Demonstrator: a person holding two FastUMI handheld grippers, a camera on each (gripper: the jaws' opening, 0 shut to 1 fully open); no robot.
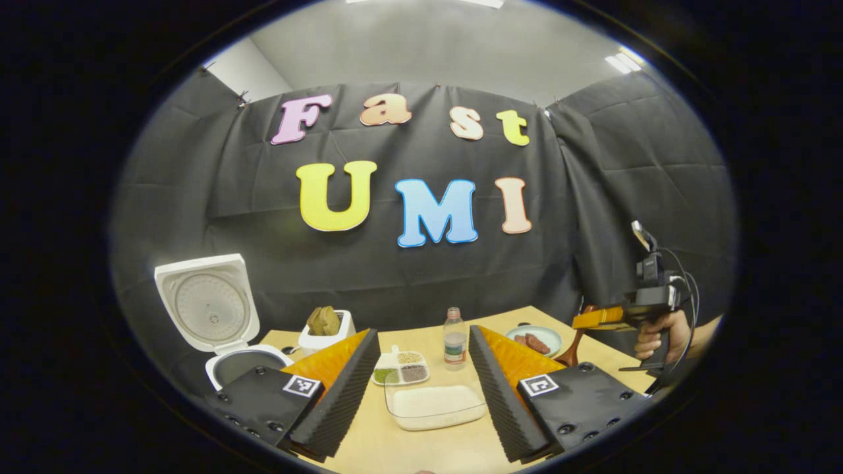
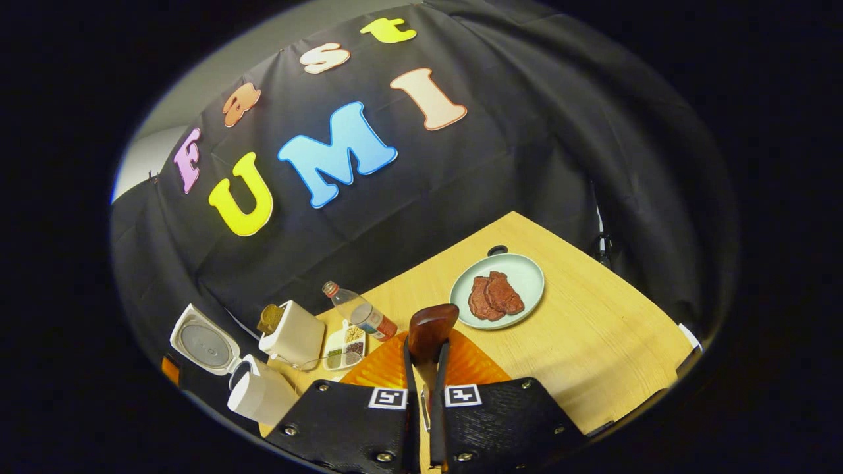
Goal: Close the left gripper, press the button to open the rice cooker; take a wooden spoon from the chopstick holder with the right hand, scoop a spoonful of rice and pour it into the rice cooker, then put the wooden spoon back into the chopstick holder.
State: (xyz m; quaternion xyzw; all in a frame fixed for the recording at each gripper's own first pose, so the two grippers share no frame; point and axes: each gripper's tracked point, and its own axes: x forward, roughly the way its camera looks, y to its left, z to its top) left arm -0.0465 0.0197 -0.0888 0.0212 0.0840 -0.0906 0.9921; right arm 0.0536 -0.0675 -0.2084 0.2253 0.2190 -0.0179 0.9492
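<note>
My right gripper (image 2: pixel 425 368) has its fingers clamped on the wooden spoon (image 2: pixel 431 332), held high above the desk (image 2: pixel 593 329). Left gripper (image 1: pixel 421 378) fingers apart. I'd dip the bowl shallowly into the rice tray (image 1: pixel 435 406), keeping it level toward the open rice cooker (image 1: pixel 244 365).

Light wooden table (image 1: pixel 421 447), bearing everything. Clear tray of white rice (image 1: pixel 435 406) as landmark, near the front edge. Just behind it, a small divided dish of grains (image 1: pixel 400 367) and an upright plastic bottle (image 1: pixel 454 339). Far left of it, a white rice cooker (image 1: pixel 227 329) with lid raised; behind-left, a white chopstick holder (image 1: pixel 327 336). Behind-right, a pale green plate of meat (image 1: pixel 535 340).
</note>
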